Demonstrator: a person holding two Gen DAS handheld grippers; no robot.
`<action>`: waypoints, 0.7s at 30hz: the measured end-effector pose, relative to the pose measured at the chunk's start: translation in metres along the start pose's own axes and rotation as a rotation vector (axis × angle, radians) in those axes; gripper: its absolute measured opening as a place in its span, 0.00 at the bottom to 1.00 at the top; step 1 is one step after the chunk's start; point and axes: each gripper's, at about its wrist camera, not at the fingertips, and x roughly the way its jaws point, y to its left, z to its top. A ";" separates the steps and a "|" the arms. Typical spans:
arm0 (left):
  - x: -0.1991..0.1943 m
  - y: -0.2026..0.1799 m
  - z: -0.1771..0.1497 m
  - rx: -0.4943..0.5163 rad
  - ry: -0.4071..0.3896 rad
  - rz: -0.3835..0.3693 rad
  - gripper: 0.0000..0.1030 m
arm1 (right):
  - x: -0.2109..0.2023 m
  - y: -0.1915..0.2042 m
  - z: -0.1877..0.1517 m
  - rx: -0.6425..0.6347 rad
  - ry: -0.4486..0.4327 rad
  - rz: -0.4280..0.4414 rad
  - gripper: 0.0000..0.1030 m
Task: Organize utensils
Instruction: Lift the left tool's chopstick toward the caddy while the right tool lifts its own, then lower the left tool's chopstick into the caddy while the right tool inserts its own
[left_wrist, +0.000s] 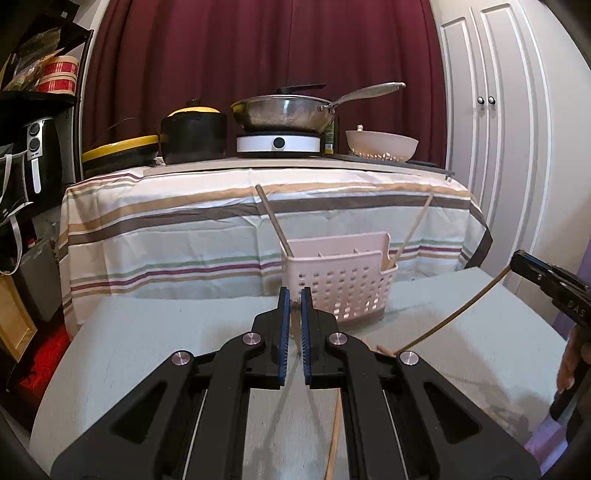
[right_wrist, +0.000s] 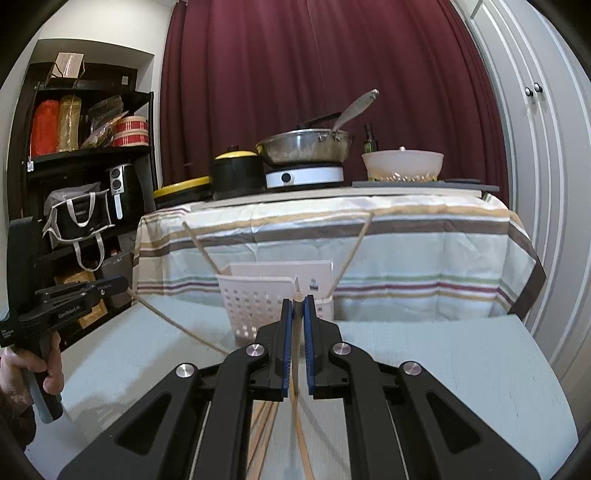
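Pale bench (right_wrist: 461, 369) lies bare right of the white basket (right_wrist: 258, 302). Both fingers pairs clench chopsticks: left gripper (left_wrist: 294, 295) one (left_wrist: 334, 435), right gripper (right_wrist: 297, 304) another (right_wrist: 295, 354).

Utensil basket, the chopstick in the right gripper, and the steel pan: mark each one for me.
Utensil basket (left_wrist: 343, 291), left wrist view, on its perforated front wall.
Chopstick (right_wrist: 296, 310), right wrist view, on its tip between the blue pads.
Steel pan (left_wrist: 284, 114), left wrist view, on its side wall.
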 end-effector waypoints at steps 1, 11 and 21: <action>0.002 0.000 0.003 -0.003 -0.001 -0.003 0.06 | 0.002 0.000 0.002 0.000 -0.005 0.002 0.07; 0.011 0.008 0.039 -0.022 -0.021 -0.040 0.06 | 0.019 0.002 0.026 -0.001 -0.041 0.008 0.07; 0.001 0.000 0.094 0.000 -0.074 -0.126 0.06 | 0.014 -0.004 0.064 0.012 -0.094 0.040 0.07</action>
